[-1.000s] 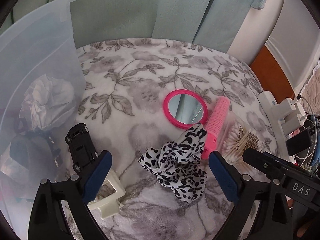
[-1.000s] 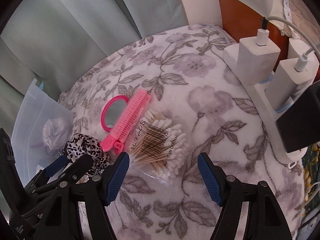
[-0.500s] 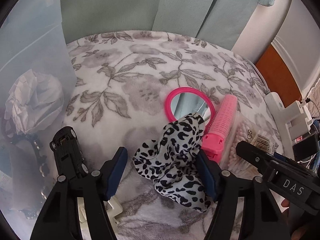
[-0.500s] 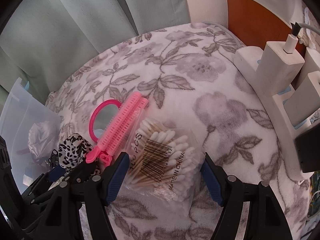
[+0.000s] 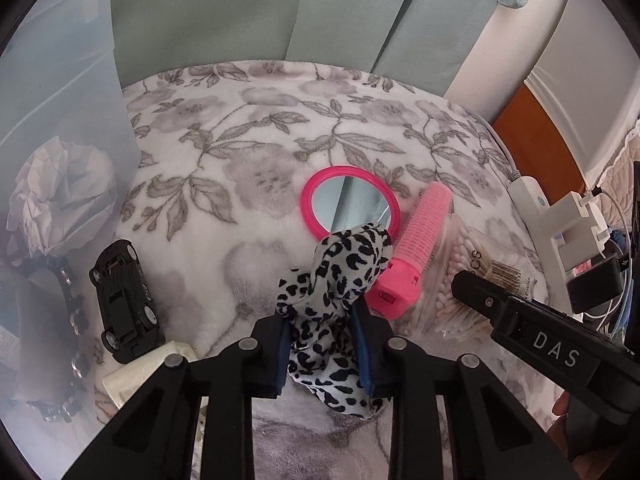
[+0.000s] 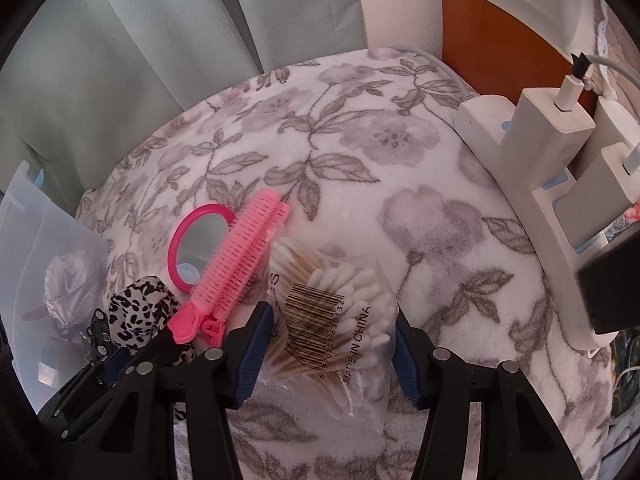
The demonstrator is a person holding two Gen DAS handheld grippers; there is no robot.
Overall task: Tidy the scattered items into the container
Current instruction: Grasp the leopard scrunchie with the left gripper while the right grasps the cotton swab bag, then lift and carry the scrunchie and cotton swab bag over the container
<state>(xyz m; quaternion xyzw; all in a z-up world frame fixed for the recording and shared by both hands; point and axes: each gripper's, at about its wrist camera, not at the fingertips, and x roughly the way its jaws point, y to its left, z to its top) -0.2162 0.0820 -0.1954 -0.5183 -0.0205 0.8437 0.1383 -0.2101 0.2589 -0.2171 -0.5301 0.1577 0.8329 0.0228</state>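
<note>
A leopard-print scrunchie [image 5: 340, 264] lies on the floral blanket, and my left gripper [image 5: 323, 340] is closing on it, its blue pads pressing its folds from both sides. A clear bag of cotton swabs [image 6: 332, 300] lies between the pads of my right gripper [image 6: 330, 344]. Those jaws are closing and stand at the bag's edges without squeezing it. A pink round mirror [image 5: 350, 204] and a pink hair clip [image 5: 416, 248] lie just beyond the scrunchie. The translucent plastic bin [image 5: 60, 80] stands at the left, with crumpled paper [image 5: 60, 192] inside.
A black toy car [image 5: 124, 296] and a cream plastic piece [image 5: 148, 364] lie by the bin's wall. A white power strip [image 6: 540, 184] with chargers and cables runs along the right edge. Green curtains hang behind the blanket.
My left jaws have closed from wide open onto the scrunchie. My right gripper has moved forward over the cotton swab bag and its jaws have narrowed around it.
</note>
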